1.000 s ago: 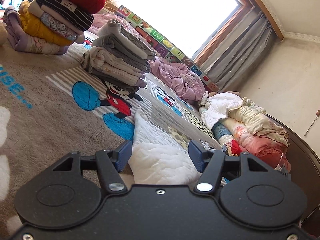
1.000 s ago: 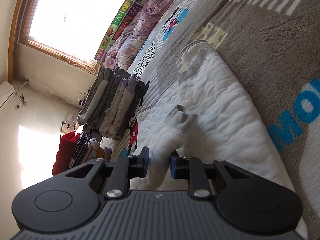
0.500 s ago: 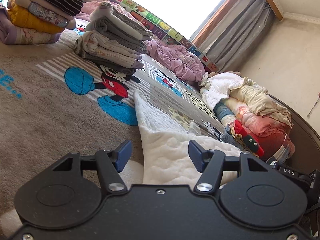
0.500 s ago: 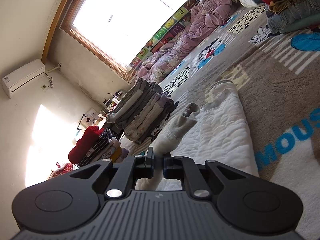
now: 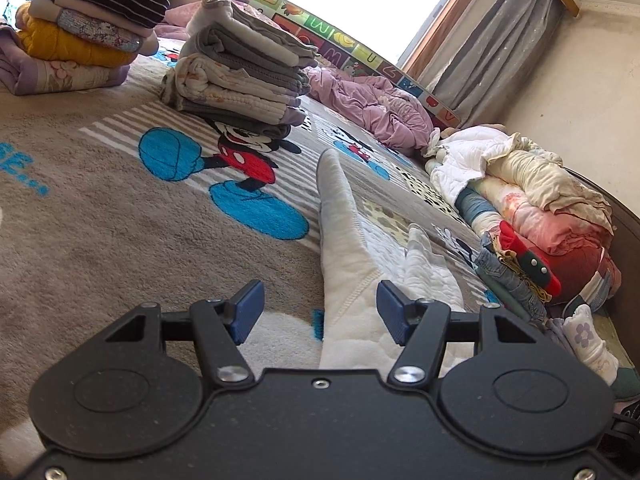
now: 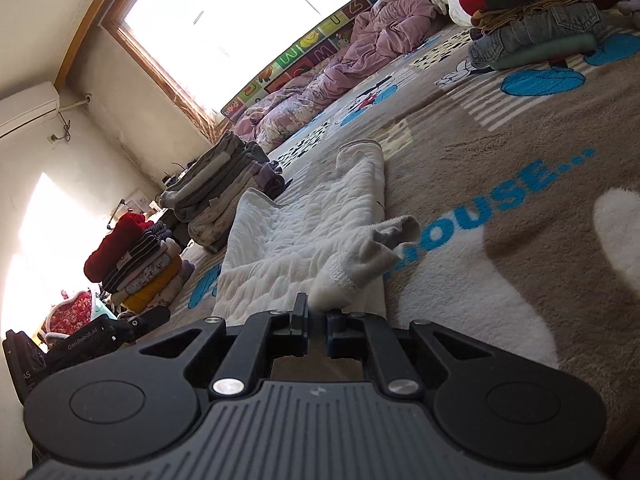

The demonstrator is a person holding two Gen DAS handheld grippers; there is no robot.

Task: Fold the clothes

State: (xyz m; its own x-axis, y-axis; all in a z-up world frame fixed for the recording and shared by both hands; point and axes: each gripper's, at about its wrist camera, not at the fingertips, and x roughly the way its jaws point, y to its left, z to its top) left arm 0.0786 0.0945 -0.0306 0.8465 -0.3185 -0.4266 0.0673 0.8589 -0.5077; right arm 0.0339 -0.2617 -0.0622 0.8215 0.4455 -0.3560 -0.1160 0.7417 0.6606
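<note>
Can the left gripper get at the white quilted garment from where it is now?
Probably yes: the left gripper is open, with the white quilted garment lying between its fingers and nothing in the way.

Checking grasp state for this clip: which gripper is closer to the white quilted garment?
Right. The right gripper is shut on a cuffed end of the white quilted garment. The left gripper is open, its fingers either side of the garment's edge without gripping it.

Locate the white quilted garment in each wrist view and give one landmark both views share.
Left wrist: white quilted garment, lower centre, running up from between the open left claw.
Right wrist: centre, its cuff pinched by the right claw.
Shared landmark: grey folded stack.
</note>
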